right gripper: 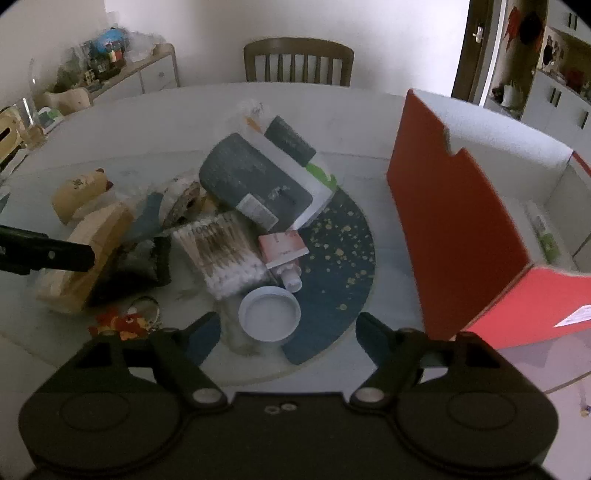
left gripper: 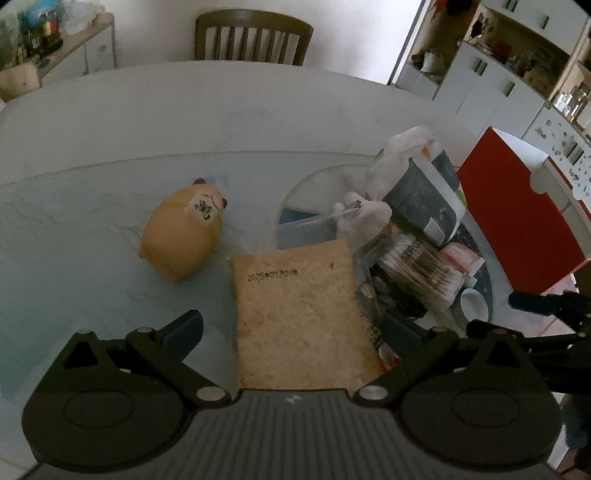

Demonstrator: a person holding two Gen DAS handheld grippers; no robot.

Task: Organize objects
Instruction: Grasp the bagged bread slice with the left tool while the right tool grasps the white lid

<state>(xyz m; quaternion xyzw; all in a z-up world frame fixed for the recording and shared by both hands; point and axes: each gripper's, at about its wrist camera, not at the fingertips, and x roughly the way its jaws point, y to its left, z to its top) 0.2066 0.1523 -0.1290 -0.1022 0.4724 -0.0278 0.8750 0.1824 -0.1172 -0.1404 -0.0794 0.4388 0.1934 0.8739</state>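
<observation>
At a cluttered table, the left gripper (left gripper: pixel 291 332) stands spread around a tan packet (left gripper: pixel 299 317) stamped with a date, pads clear of it. The right gripper (right gripper: pixel 288 332) hangs open just short of a round white lid (right gripper: pixel 269 319). Beyond lie cotton swabs (right gripper: pixel 221 254), a dark pouch (right gripper: pixel 255 181) and a yellow plush toy (left gripper: pixel 183 234). A red box (right gripper: pixel 458 240) stands open at right, a wooden chair (right gripper: pixel 297 61) behind the table.

A pale marbled desk (left gripper: pixel 110 155) is set before a plain white wall (right gripper: pixel 229 22). A dark wooden chair (left gripper: pixel 254 38) is placed at its far edge. A low sideboard (right gripper: pixel 147 74) is crowded with clutter at left, and white cabinets (left gripper: pixel 491 85) with open shelves are seen at right.
</observation>
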